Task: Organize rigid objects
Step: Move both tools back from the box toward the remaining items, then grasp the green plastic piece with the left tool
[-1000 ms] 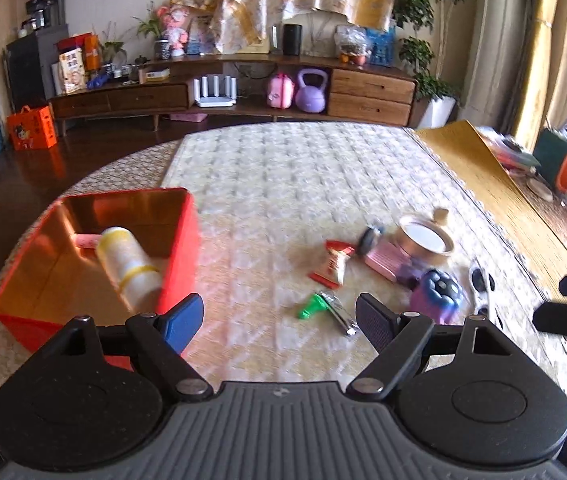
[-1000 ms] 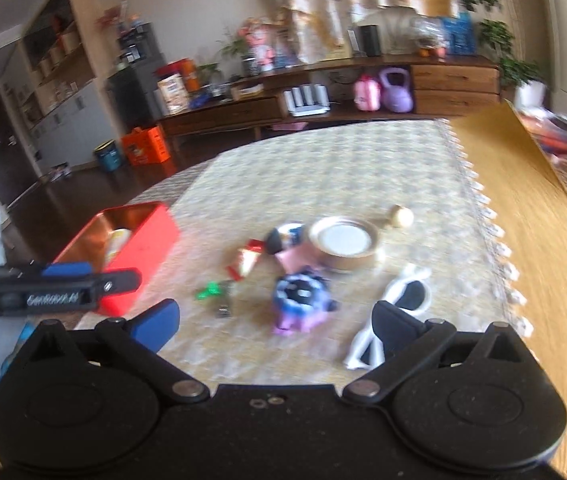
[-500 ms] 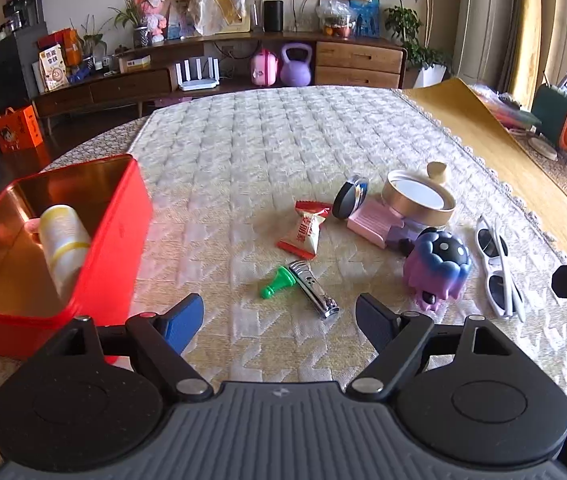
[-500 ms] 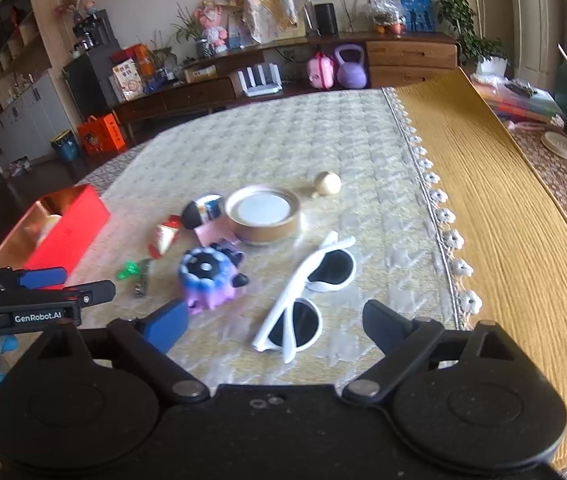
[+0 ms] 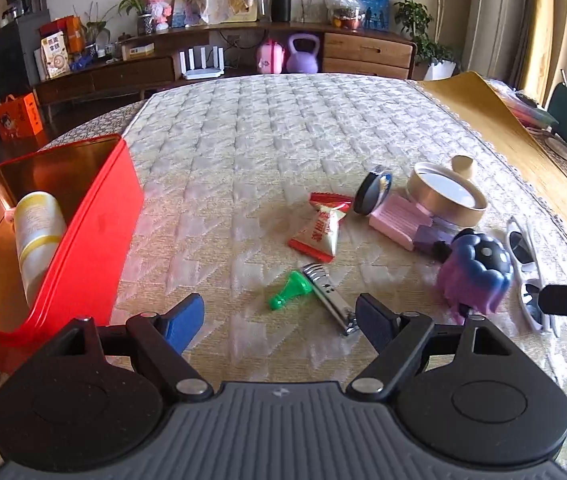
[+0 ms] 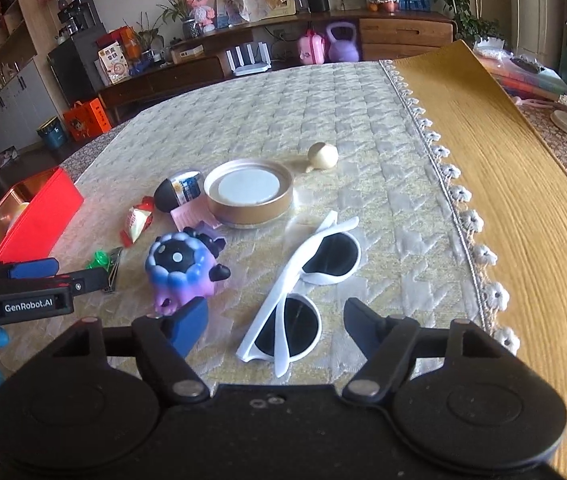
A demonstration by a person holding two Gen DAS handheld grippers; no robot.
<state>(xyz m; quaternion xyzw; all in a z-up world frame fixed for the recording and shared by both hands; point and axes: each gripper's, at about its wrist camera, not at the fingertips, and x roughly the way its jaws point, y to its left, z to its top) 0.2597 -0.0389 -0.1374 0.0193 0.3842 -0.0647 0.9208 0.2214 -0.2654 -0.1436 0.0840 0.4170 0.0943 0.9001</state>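
Observation:
My left gripper (image 5: 279, 318) is open and empty, just above a green pawn-shaped piece (image 5: 289, 290) and metal nail clippers (image 5: 329, 298). My right gripper (image 6: 275, 324) is open and empty, with white sunglasses (image 6: 303, 280) lying between its fingers. A red tin box (image 5: 95, 224) at the left holds a white-and-yellow bottle (image 5: 35, 236). A purple octopus toy (image 6: 181, 270), a gold round tin lid (image 6: 249, 194), a pink flat case (image 5: 399, 220), a black round capsule (image 6: 179, 194), a red-white candy packet (image 5: 319, 232) and a cream ball (image 6: 323, 155) lie on the quilted cloth.
A yellow woven mat (image 6: 503, 160) covers the table's right side beyond a lace edge. The left gripper also shows at the left of the right wrist view (image 6: 35, 284). A low wooden sideboard (image 5: 243, 60) stands behind the table.
Both grippers have moved forward and down toward the objects. The right gripper swung right, from facing the octopus toy to straddling the sunglasses. Both stayed open.

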